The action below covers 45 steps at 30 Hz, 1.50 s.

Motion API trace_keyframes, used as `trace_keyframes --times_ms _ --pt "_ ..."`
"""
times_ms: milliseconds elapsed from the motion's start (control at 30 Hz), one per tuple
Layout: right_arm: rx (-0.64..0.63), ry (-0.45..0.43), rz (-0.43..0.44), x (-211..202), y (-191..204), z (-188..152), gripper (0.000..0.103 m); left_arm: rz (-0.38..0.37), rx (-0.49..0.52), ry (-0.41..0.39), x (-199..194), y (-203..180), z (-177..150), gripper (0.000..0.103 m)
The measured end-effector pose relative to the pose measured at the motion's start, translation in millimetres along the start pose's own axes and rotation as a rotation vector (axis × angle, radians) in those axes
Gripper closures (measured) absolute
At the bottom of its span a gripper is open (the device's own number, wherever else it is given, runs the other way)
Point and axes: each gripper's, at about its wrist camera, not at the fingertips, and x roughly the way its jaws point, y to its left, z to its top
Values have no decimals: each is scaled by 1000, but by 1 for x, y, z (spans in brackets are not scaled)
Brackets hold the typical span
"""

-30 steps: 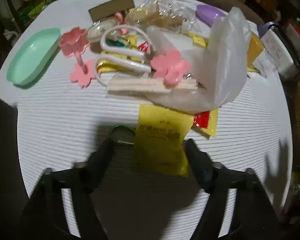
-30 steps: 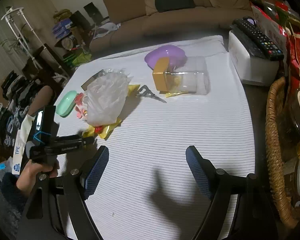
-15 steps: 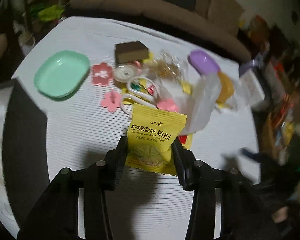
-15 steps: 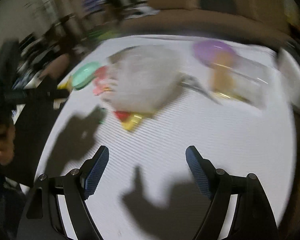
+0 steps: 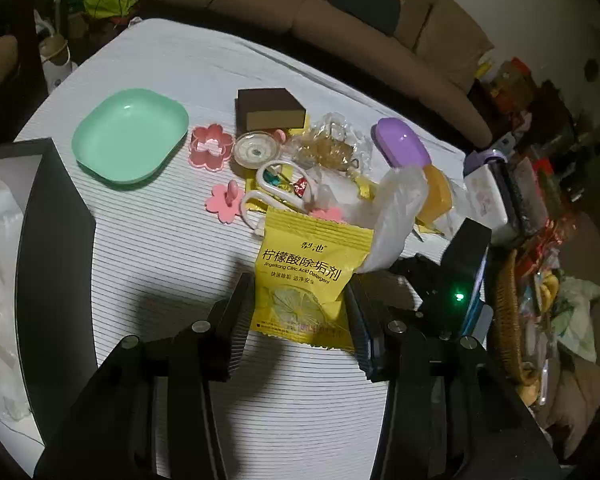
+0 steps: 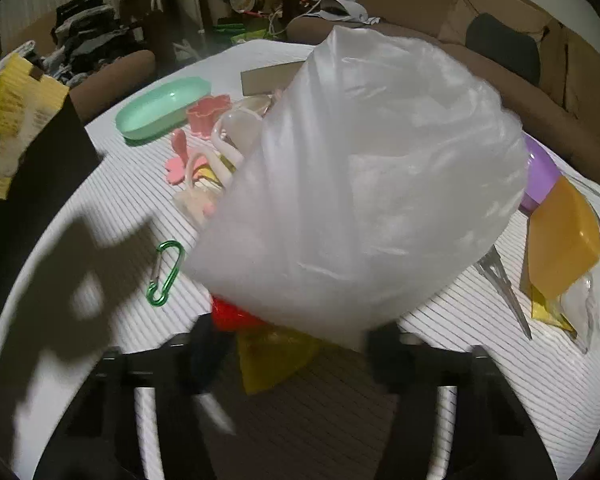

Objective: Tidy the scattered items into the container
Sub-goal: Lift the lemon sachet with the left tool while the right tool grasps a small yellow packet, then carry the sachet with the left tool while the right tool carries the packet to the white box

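The yellow detergent sachet (image 5: 306, 280) hangs clamped between the jaws of the left gripper (image 5: 300, 312), lifted clear of the table, its long axis running straight out along the fingers with the printed face toward the camera and its top edge towards the clutter. Taking that sachet as the landmark, the dark box with a pale lining (image 5: 48, 240) lies well to its left at the table's edge; this looks like the container, so the carry would go sideways to the left and down, and the left hand is the nearer one for it. Just beyond the sachet's right corner stands the translucent plastic bag (image 6: 360, 184), and the right gripper (image 6: 288, 344) sits at the bag's base with its jaws closing; the bag's lower edge and a yellow wrapper (image 6: 272, 356) lie between them, though whether the pads press yet I cannot tell. To the sachet's far side lie pink flower pieces (image 5: 225, 200), a white loop (image 5: 276, 184), a brown-and-yellow sponge (image 5: 270, 114) and a purple dish (image 5: 400, 142); further left of these sits the green tray (image 5: 130, 134). A green carabiner (image 6: 164, 272) rests alone on the striped white tablecloth (image 5: 300, 392). Past the table runs a brown sofa (image 5: 340, 4), with a wicker basket (image 5: 508, 320) at the right.
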Motion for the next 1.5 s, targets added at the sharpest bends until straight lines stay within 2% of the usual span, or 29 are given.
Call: trace_keyframes --times_ms 67,100,200,333,400,500,533,600,633,700,800,867,933,1033,1100,1167,1333,1500 --pt "62 11 72 -9 -10 -5 73 2 8 -9 -3 -3 0 62" --pt "99 14 110 -18 -16 -10 77 0 10 -11 -4 -4 -1 62" --pt "149 13 132 -48 -27 -25 78 4 12 -10 -3 -7 -2 62" --pt "204 -40 133 -118 -43 -47 78 5 30 -16 -3 -16 -4 62" --pt "253 -106 156 -160 -49 -55 79 5 50 -20 -3 -24 -7 62" --pt "386 -306 223 -229 -57 -68 79 25 107 -41 -8 -38 -12 62" --pt "420 -345 166 -246 -62 -76 79 34 129 -52 -11 -44 -14 62" --pt "435 -337 -36 -262 -64 -85 79 50 187 -81 -18 -58 -18 62" --pt "451 -332 -94 -264 -68 -92 79 69 229 -103 -25 -70 -22 62" --pt "547 -333 -69 -264 -83 -108 79 101 276 -130 -36 -88 -28 62" --pt "646 -366 -33 -269 -96 -116 80 78 305 -169 -66 -115 -42 62" --pt "636 -374 -26 -273 -97 -113 80 85 305 -200 -87 -124 -51 62" --pt "607 -382 -28 -279 -89 -112 80 126 316 -248 -114 -132 -63 62" --pt "546 -395 -20 -289 -65 -103 80 240 310 -322 -150 -132 -78 62" --pt "501 -402 -23 -297 -51 -96 81 289 299 -352 -167 -127 -83 62" --pt "464 -410 -12 -303 -34 -91 81 350 278 -384 -186 -116 -88 62" --pt "370 -407 4 -306 7 -73 81 442 233 -422 -219 -81 -98 62" --pt "312 -369 44 -298 42 -51 81 474 180 -415 -247 -32 -97 62"
